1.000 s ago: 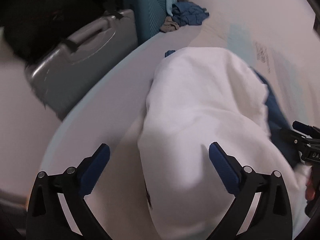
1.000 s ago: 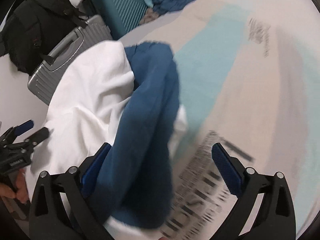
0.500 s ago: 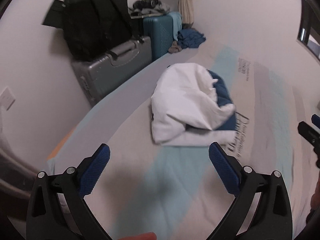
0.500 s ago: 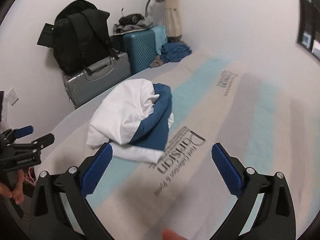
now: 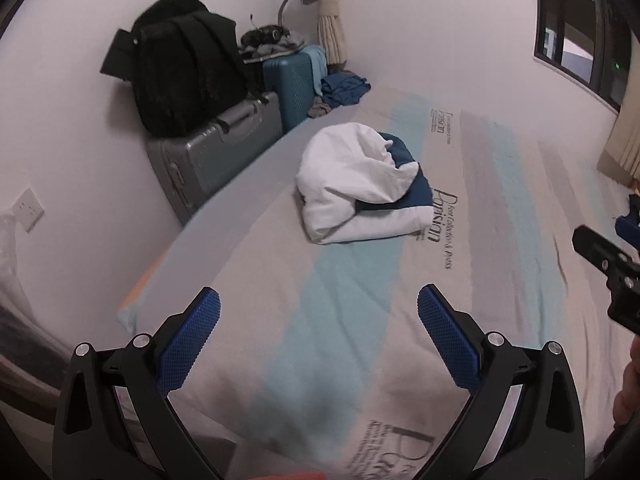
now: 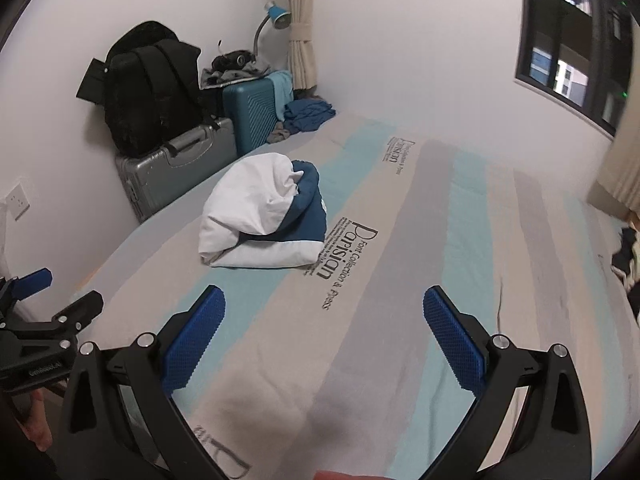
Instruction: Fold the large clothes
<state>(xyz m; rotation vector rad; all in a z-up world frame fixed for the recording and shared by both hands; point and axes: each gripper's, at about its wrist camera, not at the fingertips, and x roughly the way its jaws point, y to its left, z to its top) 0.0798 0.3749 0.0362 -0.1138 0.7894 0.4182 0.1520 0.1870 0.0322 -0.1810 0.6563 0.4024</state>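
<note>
Both the left gripper (image 5: 319, 334) and right gripper (image 6: 324, 332) hang wide and empty above the striped bed (image 6: 400, 280), well apart from the white-and-blue garment (image 6: 260, 212) lying folded — the fold looks done, so next comes another garment, or finishing

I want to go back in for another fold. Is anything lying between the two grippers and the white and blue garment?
Nothing visible: only bare striped bedsheet separates the open left gripper, the open right gripper and the garment.
</note>
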